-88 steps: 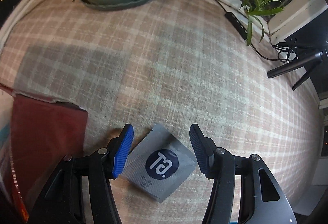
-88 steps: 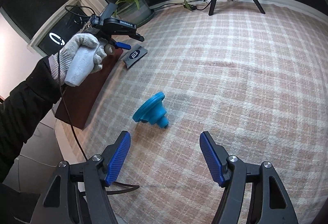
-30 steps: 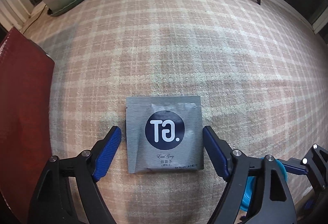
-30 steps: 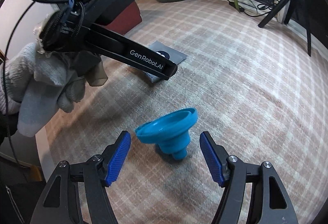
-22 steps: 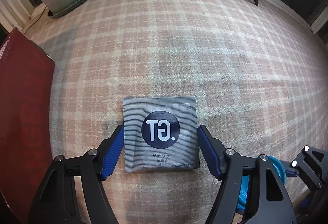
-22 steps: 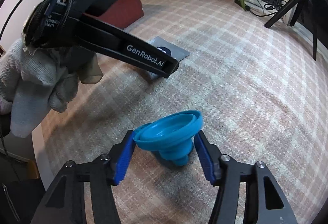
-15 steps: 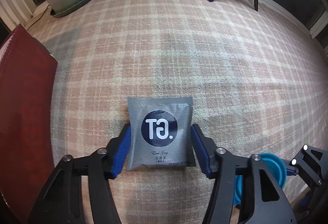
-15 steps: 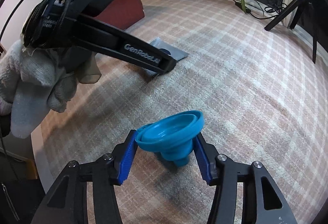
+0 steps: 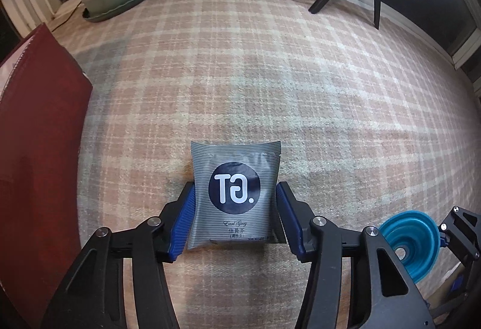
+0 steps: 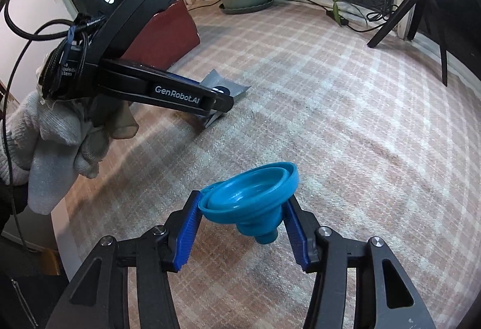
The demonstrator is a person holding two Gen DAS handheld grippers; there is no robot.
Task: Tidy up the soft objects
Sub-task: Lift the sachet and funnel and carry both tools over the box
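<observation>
Now the left tool [image 9: 234, 219] is closing on the tea packet [image 9: 236, 193]; the right tool [image 10: 242, 234] pinches the blue funnel [image 10: 251, 198]. Squeeze softly, lift straight up.

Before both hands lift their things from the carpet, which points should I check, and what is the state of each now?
1. Left hand-held gripper on the grey tea sachet: jaws closing, pads at both side edges: ok.
2. Sachet bulging, not flat: ok.
3. Right hand-held gripper on the blue funnel: pads press the rim: ok.
4. Funnel off the carpet: cannot tell.
5. Room between both tools: close together, ok.
</observation>
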